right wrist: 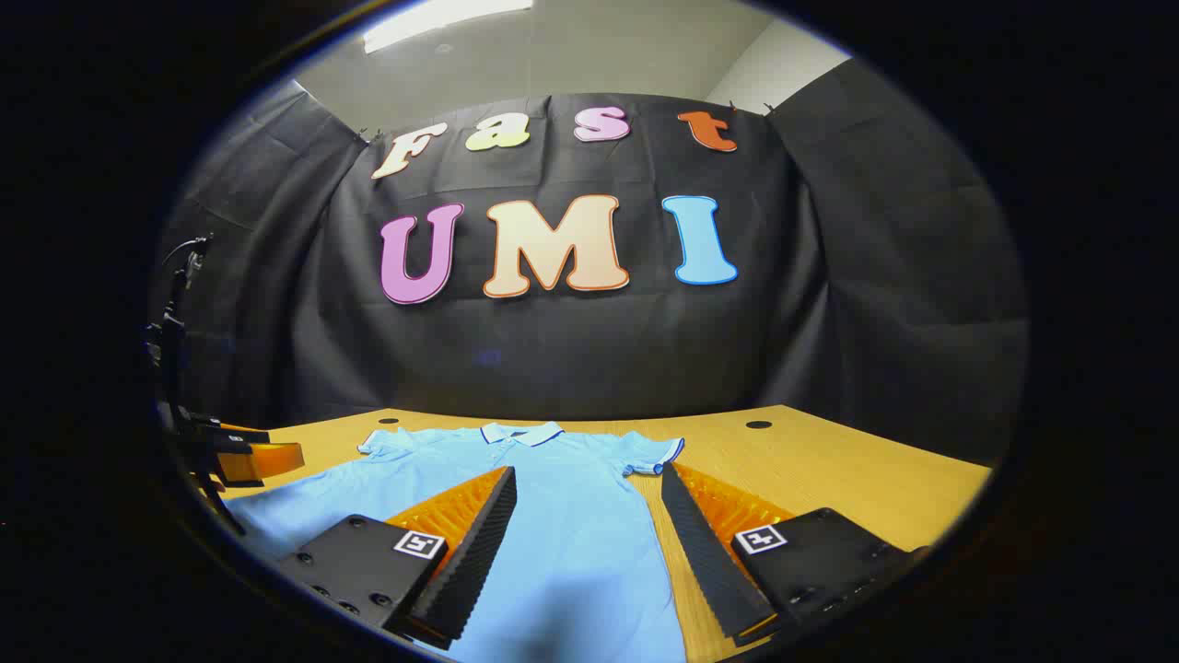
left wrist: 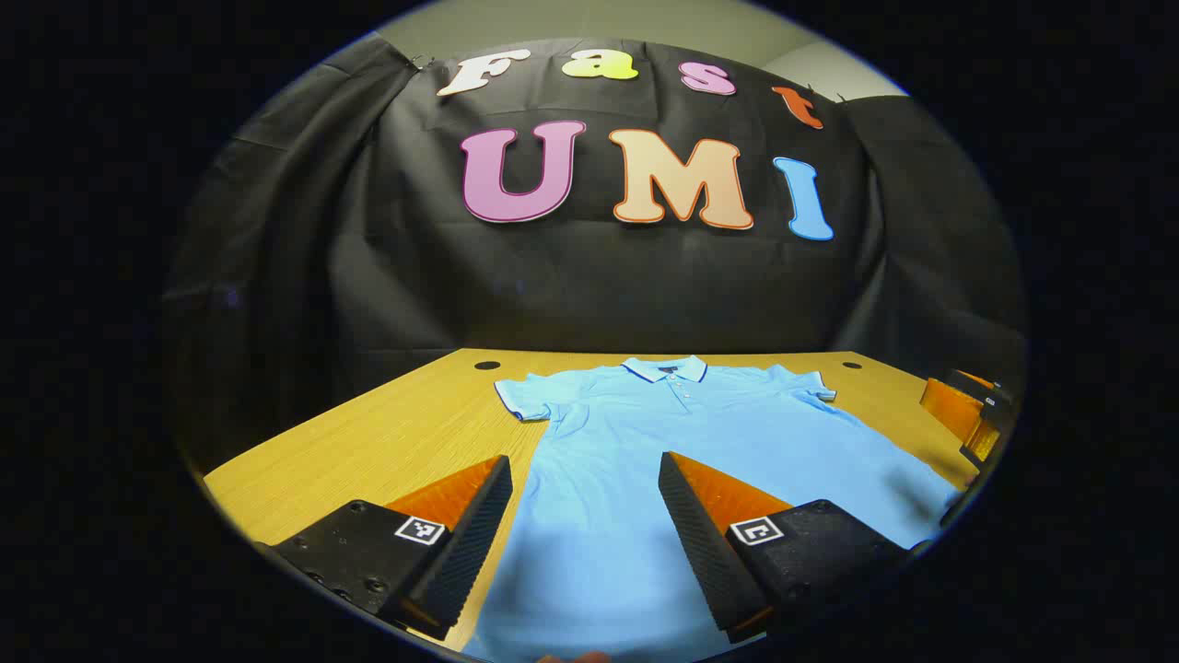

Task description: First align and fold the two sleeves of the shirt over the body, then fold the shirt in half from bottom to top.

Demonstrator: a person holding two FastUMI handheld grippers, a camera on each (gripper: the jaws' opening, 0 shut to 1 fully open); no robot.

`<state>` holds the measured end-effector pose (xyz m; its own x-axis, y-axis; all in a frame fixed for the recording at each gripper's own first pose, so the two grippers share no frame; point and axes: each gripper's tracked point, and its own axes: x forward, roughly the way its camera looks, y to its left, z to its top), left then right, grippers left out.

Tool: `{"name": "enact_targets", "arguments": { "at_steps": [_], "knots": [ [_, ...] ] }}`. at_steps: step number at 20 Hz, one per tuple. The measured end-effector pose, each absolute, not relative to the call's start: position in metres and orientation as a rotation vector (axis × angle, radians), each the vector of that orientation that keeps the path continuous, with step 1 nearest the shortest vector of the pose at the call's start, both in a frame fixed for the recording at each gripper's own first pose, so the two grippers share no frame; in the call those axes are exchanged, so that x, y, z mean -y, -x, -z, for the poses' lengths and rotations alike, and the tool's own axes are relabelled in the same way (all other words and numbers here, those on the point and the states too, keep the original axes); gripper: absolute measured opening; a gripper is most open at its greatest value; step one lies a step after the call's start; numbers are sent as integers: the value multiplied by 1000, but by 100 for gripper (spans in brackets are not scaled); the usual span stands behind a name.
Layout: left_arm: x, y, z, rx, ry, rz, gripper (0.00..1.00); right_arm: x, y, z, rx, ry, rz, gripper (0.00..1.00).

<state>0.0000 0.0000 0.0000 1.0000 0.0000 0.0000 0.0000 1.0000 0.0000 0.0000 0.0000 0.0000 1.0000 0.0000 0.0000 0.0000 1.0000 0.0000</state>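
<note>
Light-blue shirt (left wrist: 682, 442) lies flat on table (left wrist: 387, 442), collar (left wrist: 665, 369) pointing away.

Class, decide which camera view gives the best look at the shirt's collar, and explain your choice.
The left gripper view: the collar sits near the middle, unobstructed, with the button placket below it showing. In the right gripper view the collar looks smaller, and that gripper's fingers rise close beneath it, hiding some of the shirt's chest.

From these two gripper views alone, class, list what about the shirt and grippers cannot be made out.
- Shirt hem: cut off by the bottom edge in the left gripper view, and likewise in the right gripper view.
- Shirt's near right side: hidden behind the left gripper finger.
- Right gripper: clipped at the left gripper view's edge there, so its opening is unclear from that view.
- Shirt buttons: too small.
</note>
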Motion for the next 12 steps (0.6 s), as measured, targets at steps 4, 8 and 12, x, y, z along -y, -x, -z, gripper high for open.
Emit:
{"name": "enact_targets", "arguments": {
  "at_steps": [4,8,12],
  "knots": [
    [-9,1,-5,38,9,-29,96,-2,1,-1,4,-4,-13,98],
    [-5,-1,-3,31,-10,-22,96,-3,1,0,4,-4,-15,98],
    [-10,0,-7,54,-11,-45,96,-2,-1,-1,5,0,-10,98]
  ]
}}
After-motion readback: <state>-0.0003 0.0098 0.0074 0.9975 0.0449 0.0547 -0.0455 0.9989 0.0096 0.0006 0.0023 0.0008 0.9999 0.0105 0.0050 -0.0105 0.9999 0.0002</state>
